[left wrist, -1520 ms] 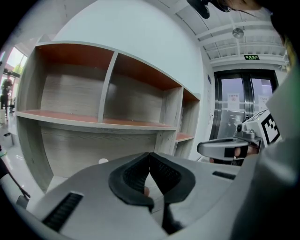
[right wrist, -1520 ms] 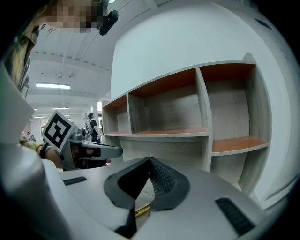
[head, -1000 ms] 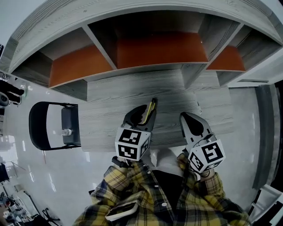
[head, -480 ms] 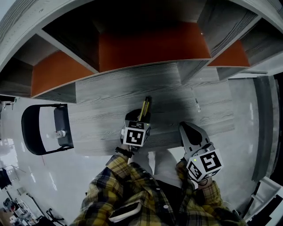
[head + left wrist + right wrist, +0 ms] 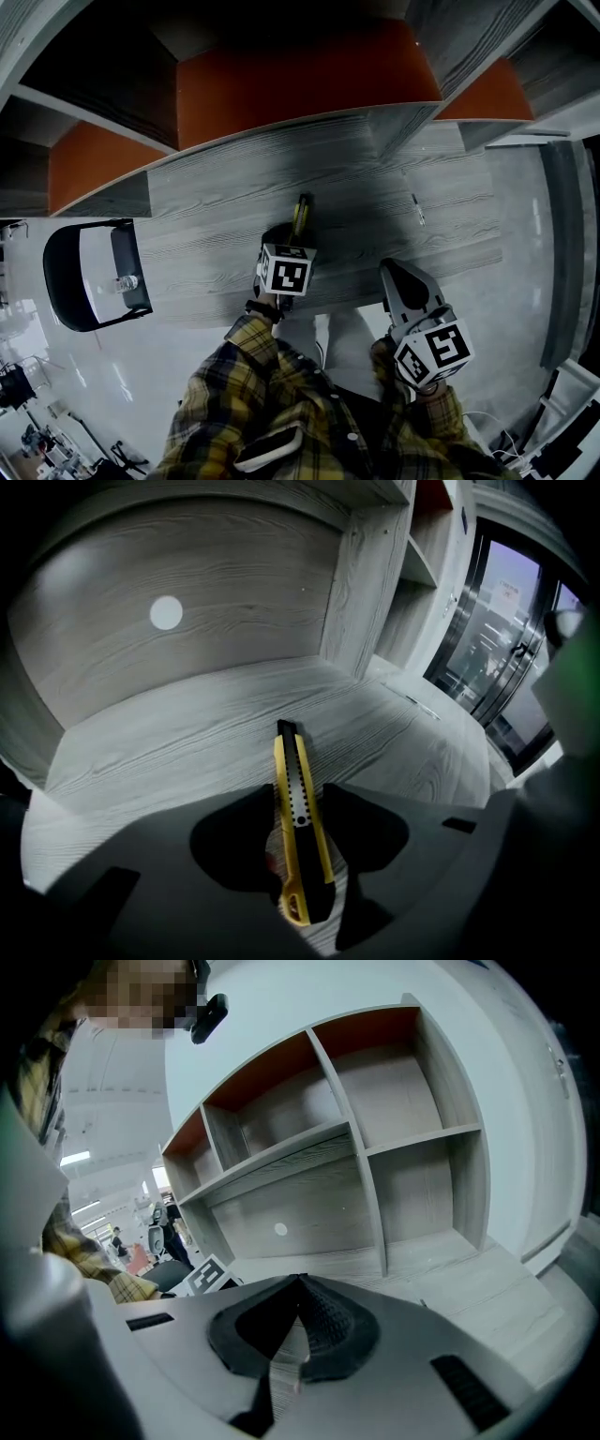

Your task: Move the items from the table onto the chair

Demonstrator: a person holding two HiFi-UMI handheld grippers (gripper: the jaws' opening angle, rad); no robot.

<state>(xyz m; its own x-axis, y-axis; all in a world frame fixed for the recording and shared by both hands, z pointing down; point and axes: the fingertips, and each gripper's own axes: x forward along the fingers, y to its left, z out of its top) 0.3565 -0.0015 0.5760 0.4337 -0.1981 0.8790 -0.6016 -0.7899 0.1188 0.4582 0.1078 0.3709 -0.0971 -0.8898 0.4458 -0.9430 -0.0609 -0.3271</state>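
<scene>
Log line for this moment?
left tool: jaws just been opening, knife between them, lying on table | right tool: shut, empty

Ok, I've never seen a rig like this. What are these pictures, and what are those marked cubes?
No robot here: a person in a plaid shirt holds a two-jaw gripper in each hand, and the cubes are part of them. One picture comes from a head camera looking down, the other two from cameras on the grippers. The left gripper has just been opening its jaws; they stand apart around a yellow utility knife lying on the grey desk. The right gripper is shut, empty. A chair stands beside the desk.
</scene>
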